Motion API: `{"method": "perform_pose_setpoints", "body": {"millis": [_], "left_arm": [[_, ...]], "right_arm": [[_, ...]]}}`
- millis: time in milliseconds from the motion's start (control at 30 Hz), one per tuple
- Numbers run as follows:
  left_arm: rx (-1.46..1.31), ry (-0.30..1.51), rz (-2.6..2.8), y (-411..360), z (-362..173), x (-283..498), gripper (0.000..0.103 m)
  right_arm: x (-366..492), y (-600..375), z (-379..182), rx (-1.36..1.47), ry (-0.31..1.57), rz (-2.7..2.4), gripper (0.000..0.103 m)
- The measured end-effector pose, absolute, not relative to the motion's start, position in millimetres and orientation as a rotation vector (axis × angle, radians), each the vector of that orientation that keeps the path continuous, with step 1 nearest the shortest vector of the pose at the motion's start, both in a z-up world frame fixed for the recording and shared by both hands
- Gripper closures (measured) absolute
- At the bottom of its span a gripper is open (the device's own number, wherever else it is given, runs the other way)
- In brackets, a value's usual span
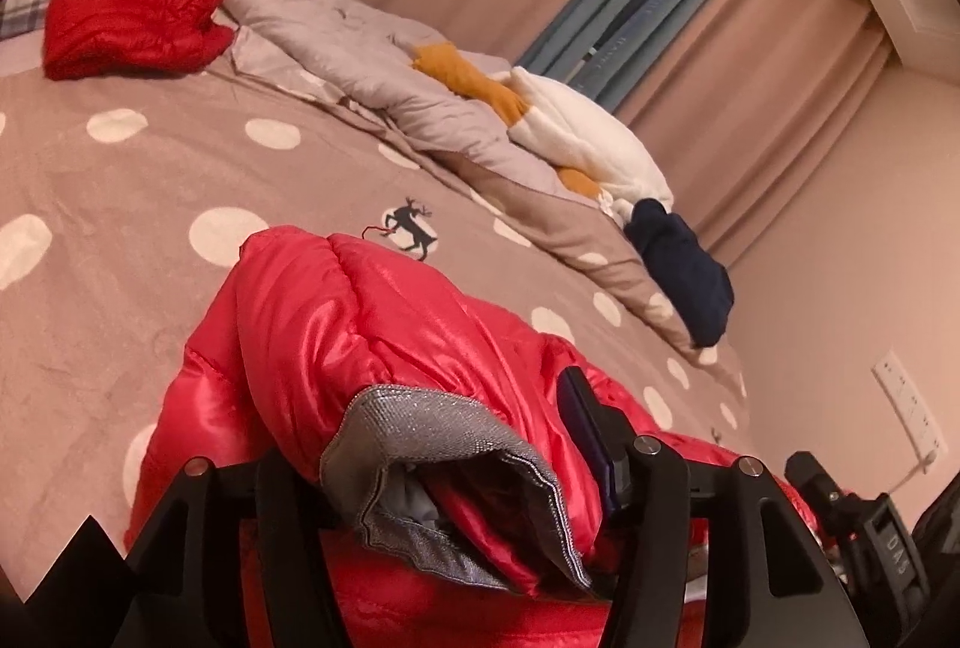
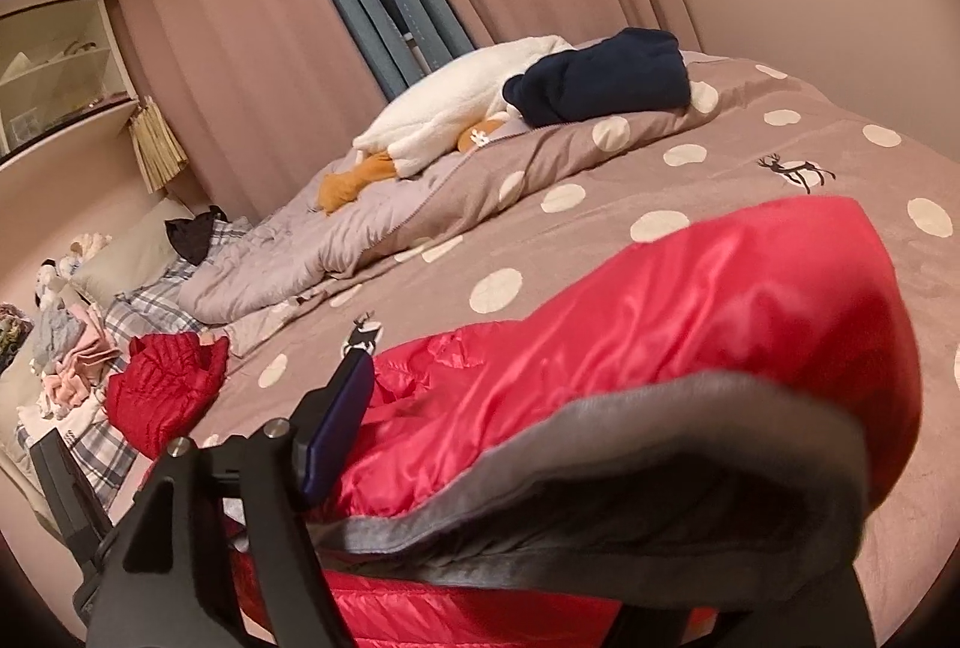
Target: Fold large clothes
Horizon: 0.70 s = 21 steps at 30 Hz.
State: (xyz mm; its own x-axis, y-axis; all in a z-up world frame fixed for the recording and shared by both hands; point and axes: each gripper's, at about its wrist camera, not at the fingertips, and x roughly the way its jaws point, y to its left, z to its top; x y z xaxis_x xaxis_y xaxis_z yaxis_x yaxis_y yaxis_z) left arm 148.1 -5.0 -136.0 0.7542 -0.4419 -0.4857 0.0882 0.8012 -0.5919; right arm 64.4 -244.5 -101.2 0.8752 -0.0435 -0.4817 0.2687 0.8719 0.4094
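My left gripper (image 1: 456,474) stands apart around the grey-lined cuff (image 1: 444,474) of the glossy red puffer jacket (image 1: 360,336), low centre of its view; the sleeve's long axis runs up-left, away from me. My right gripper's (image 2: 570,468) jaws straddle the other grey cuff (image 2: 660,444), seemingly loose; that sleeve points upper right over the dotted bedspread (image 2: 600,240).

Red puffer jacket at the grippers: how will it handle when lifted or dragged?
The jacket is probably floppy: its grey-trimmed sleeve droops between the left gripper's fingers. The glossy shell looks slippery, so it may slide out of a light pinch. Puffy quilting suggests it is light, and likely to spring back when folded.
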Motion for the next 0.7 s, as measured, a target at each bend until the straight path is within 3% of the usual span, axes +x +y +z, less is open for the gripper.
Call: {"method": "perform_pose_setpoints", "body": {"millis": [367,700], "left_arm": [[-0.398,0.576,-0.285,-22.2,-151.2,134.6,0.046],[-0.482,0.572,-0.302,-11.2,-160.6,139.4,0.046]], "right_arm": [[58.3,-249.9,-122.7,0.586,0.487,-0.243,0.027],[63.3,-241.7,-118.7,0.534,0.482,-0.279,0.027]]}}
